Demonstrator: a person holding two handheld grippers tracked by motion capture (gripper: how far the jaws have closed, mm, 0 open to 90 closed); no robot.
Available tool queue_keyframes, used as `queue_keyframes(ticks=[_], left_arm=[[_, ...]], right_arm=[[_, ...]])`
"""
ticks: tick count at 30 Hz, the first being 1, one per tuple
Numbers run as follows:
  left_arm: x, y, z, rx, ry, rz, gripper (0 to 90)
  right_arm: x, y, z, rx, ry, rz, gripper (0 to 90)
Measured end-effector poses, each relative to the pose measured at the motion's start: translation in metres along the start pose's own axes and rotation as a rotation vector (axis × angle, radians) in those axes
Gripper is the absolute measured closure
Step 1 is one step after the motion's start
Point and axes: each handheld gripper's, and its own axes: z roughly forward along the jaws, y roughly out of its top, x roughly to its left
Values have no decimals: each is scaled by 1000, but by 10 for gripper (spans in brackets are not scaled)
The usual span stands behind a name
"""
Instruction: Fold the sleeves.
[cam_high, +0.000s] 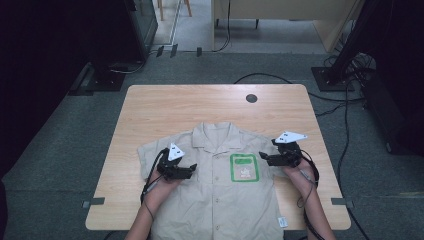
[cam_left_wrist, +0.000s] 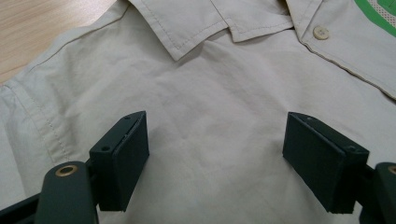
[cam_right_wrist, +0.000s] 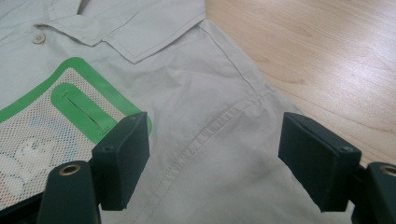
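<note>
Left gripper (cam_left_wrist: 215, 158) spread wide, nothing between its jaws, poised over the beige shirt (cam_high: 220, 185) just below the collar (cam_left_wrist: 205, 23). Right gripper (cam_right_wrist: 212, 158) equally wide and empty-handed, straddling the shoulder seam (cam_right_wrist: 210, 128) beside the green chest patch (cam_right_wrist: 70, 107). The shirt lies flat, front up, on the wooden table (cam_high: 165, 105).

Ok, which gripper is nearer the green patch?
Right. The right gripper hovers just beside the green patch, at its outer edge; the left gripper is farther off, across the button placket.
</note>
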Motion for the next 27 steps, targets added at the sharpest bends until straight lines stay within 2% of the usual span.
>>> queue_keyframes(ticks=[9,13,17,27], left_arm=[[0,0,0,0,0,0,226],[0,0,0,-1,1,-1,226],[0,0,0,-1,1,-2,226],[0,0,0,-1,2,-2,226]], right_arm=[[-6,-3,-3,-7,0,10,244],[-7,-3,-2,-16,14,18,244],[-8,-2,-2,-11,2,5,244],[-13,-4,-3,-12,-11,7,244]])
